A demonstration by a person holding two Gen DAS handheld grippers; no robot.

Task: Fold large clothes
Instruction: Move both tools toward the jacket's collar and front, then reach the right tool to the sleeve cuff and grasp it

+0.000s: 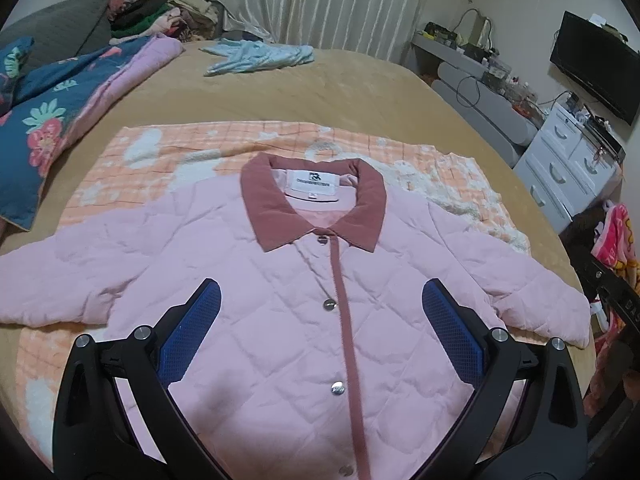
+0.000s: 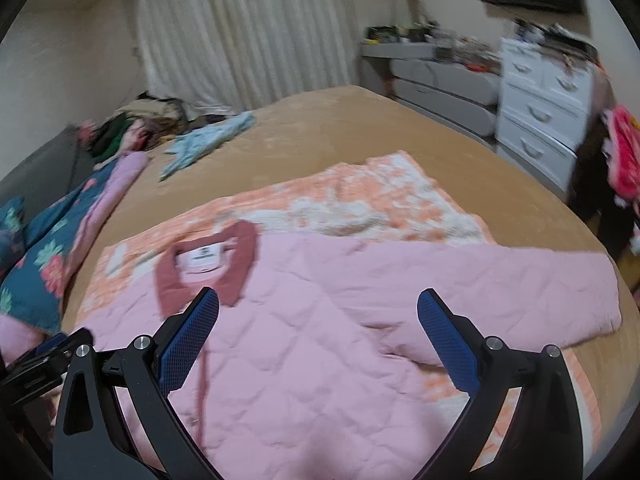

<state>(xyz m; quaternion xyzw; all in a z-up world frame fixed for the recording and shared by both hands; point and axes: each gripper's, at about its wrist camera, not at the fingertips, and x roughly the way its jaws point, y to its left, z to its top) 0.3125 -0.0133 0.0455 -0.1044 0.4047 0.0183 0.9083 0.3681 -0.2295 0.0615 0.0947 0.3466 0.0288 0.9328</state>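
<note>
With both grippers, left (image 1: 321, 312) and right (image 2: 318, 312), spread wide and empty, grip each jacket (image 1: 280, 320) sleeve at its cuff.

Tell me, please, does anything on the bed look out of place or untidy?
Mostly tidy: the pink jacket lies flat and buttoned on the orange blanket. Only the light blue garment looks odd, crumpled loose at the far end of the bed.
</note>
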